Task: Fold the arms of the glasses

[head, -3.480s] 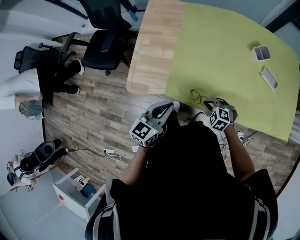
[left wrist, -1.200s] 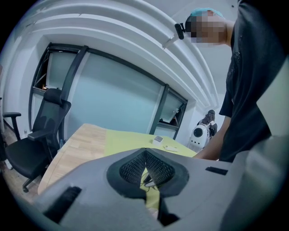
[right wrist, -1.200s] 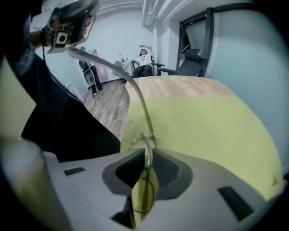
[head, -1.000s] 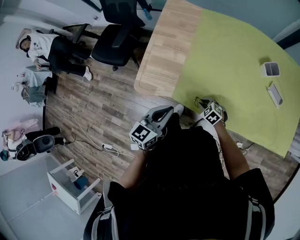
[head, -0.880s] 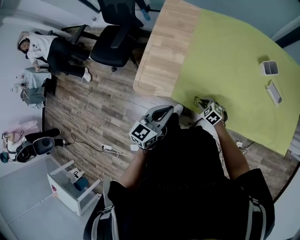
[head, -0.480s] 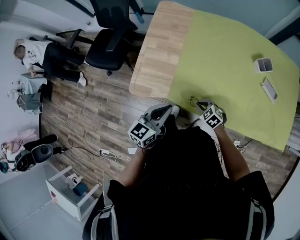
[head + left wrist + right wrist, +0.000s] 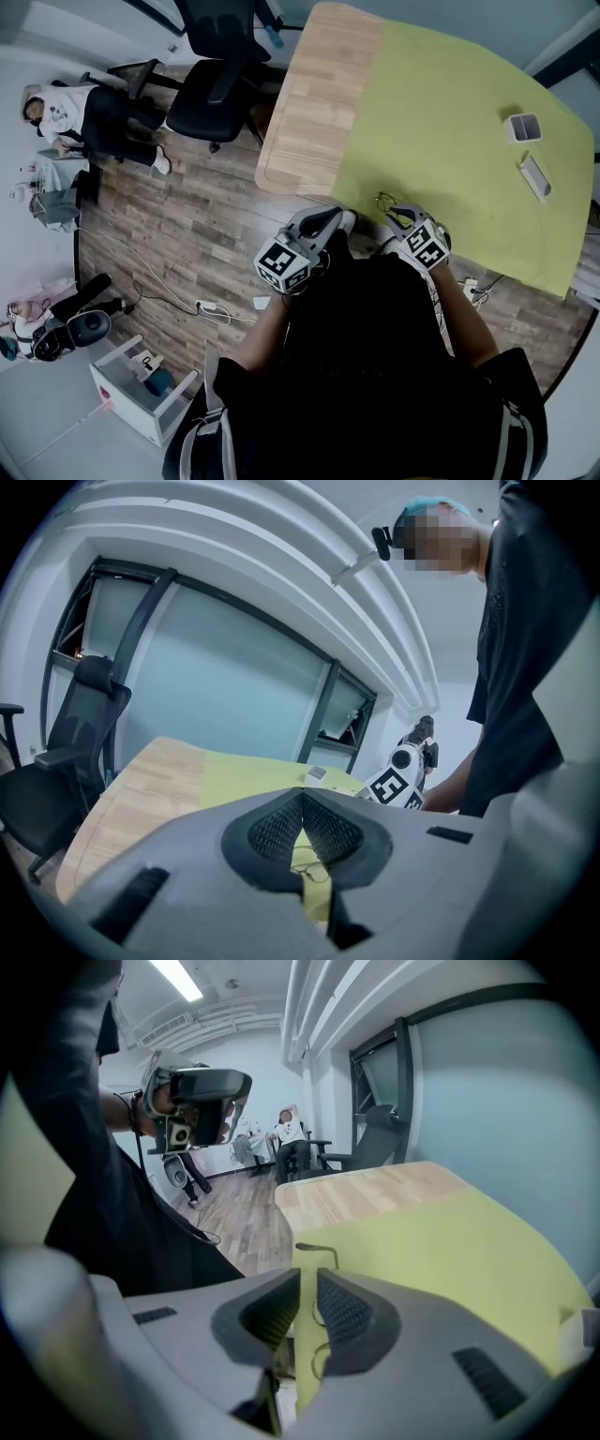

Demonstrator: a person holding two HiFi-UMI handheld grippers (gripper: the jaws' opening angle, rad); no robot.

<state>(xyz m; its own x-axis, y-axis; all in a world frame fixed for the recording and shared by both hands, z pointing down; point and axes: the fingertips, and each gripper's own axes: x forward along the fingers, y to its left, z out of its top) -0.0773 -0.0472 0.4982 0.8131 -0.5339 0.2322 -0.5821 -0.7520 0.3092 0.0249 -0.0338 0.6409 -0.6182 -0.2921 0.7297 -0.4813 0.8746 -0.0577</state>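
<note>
The thin wire-framed glasses (image 7: pixel 384 200) lie on the yellow-green mat (image 7: pixel 450 112) close to the table's near edge. My right gripper (image 7: pixel 398 212) reaches them from the near right side. In the right gripper view its jaws (image 7: pixel 307 1283) stand almost together, with the frame's wire in the narrow gap. One arm of the glasses (image 7: pixel 319 1249) sticks out beyond the tips. My left gripper (image 7: pixel 342 221) hangs just off the table edge, left of the glasses, shut with nothing in it (image 7: pixel 302 803). A bit of the glasses (image 7: pixel 312 869) shows below its pads.
A small white box (image 7: pixel 522 103) and a flat white case (image 7: pixel 536 175) sit at the mat's far right. Bare wood tabletop (image 7: pixel 314 94) lies left of the mat. Black office chairs (image 7: pixel 220 89), a seated person (image 7: pixel 70 112) and a white cart (image 7: pixel 141 384) stand on the floor.
Since the earliest frame my right gripper has moved left onto the glasses. Over the last second both grippers hold nearly still; only the head view shifts a little.
</note>
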